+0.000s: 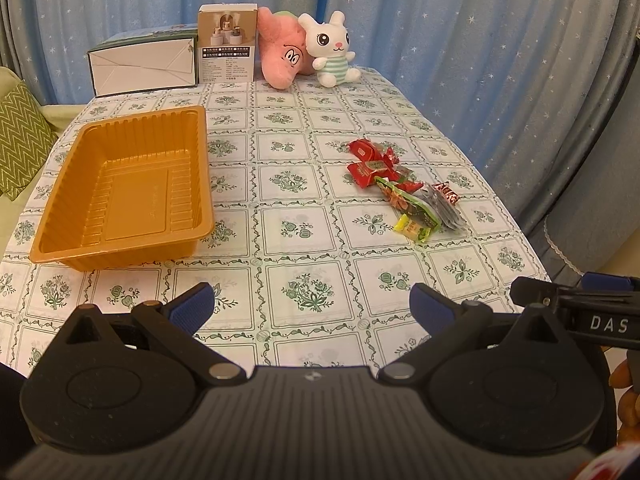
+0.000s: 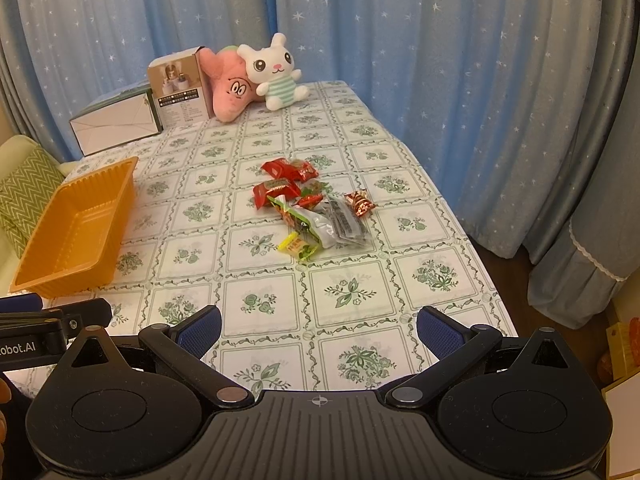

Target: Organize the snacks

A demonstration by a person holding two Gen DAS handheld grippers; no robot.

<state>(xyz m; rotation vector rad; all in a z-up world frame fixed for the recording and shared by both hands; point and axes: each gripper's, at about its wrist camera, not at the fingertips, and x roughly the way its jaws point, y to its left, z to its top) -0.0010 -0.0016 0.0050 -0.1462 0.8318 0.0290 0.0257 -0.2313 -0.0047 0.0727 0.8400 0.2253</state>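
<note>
An orange plastic tray (image 1: 192, 168) (image 2: 116, 200) sits on the left of the table with nothing inside it. A small heap of snack packets (image 1: 404, 188) (image 2: 312, 208) lies right of centre: red wrappers (image 2: 288, 170), a green pack (image 2: 296, 216), a grey pack (image 2: 348, 224) and a yellow sweet (image 1: 412, 229) (image 2: 298, 246). My left gripper (image 1: 310, 306) hovers open over the near edge of the table, well short of the tray. My right gripper (image 2: 318, 326) is open too, near the front edge, with the heap ahead of it. Neither holds anything.
At the far end stand a white carton (image 1: 142, 66), a brown product box (image 1: 228, 42), a pink plush (image 1: 282, 54) and a white rabbit plush (image 1: 332, 50). Blue starred curtains hang behind and right. A green cushion (image 1: 20, 140) lies beyond the left edge.
</note>
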